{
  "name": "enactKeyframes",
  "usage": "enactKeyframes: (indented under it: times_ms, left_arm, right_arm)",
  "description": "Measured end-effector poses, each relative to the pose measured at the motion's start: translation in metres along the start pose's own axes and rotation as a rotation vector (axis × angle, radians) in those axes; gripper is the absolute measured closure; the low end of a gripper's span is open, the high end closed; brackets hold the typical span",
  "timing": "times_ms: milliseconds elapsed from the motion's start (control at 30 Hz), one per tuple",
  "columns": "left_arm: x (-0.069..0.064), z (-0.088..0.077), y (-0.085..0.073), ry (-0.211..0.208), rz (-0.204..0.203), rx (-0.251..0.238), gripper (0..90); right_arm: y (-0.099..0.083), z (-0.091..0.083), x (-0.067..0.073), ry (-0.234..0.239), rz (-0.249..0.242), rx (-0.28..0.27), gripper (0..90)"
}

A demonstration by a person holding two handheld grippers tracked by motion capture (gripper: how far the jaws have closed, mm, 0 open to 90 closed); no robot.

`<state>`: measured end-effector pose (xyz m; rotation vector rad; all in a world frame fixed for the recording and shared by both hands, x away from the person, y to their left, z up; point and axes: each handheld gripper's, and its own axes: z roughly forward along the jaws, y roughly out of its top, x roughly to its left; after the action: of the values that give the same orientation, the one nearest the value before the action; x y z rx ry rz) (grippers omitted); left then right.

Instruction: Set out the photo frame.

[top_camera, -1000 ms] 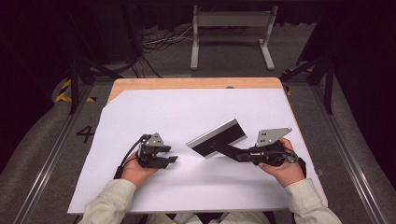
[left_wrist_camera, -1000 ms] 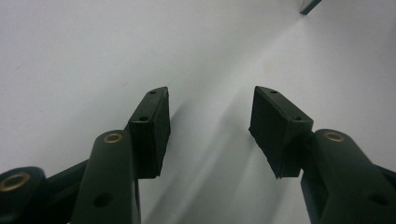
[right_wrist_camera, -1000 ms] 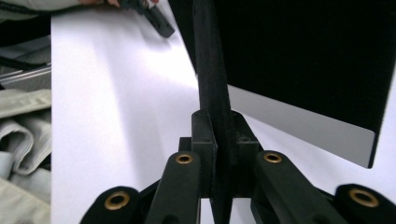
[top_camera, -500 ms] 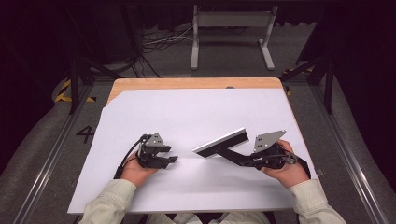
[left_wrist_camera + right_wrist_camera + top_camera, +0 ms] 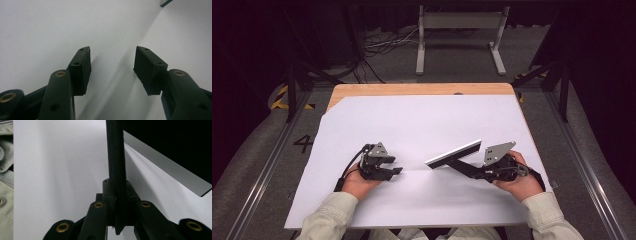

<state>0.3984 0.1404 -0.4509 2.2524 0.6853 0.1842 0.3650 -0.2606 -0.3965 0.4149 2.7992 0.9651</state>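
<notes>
- high view, left to right: the left gripper [image 5: 396,170] rests low on the white sheet [image 5: 412,125] in the person's left hand, and the right gripper [image 5: 460,166] lies near the sheet's right edge, holding a flat panel [image 5: 454,153] with a pale edge that slants up and away toward the right.
- left gripper view adds what the high view is too small to tell: the left gripper [image 5: 111,70] has its jaws spread wide, with nothing but bare white sheet [image 5: 45,27] between the pads. a dark corner of the flat panel [image 5: 165,2] peeks in at the top right.
- right gripper view shows the grip close up: the right gripper [image 5: 117,195] is pinching a thin black flap [image 5: 115,157] that stands edge-on between the pads, while the flat panel's [image 5: 170,167] dark face and grey rim spread off to the right. a pale sleeve [image 5: 6,150] sits at the left edge.
- against the earlier high views, the flat panel shows less of its dark face and more of its pale edge, and lies lower over the sheet.
- the right jaws have just eased open slightly, the flap still between them; the left gripper looks unchanged.
</notes>
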Motion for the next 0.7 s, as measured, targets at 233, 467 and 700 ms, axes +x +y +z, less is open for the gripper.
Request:
enactKeyframes:
  times_ms: [233,467,700]
  left_arm:
    - [0.0,0.0,0.0,0.0,0.001,0.0,48.0]
    - [0.0,0.001,0.0,-0.003,-0.001,0.001,48.0]
    - [0.0,0.001,0.001,-0.002,-0.002,-0.001,48.0]
  right_arm:
    - [-0.004,0.004,-0.002,-0.006,0.009,0.022,82.1]
    - [-0.008,0.008,-0.004,-0.007,0.019,0.046,80.6]
    - [-0.012,0.011,-0.006,-0.008,0.051,0.056,77.8]
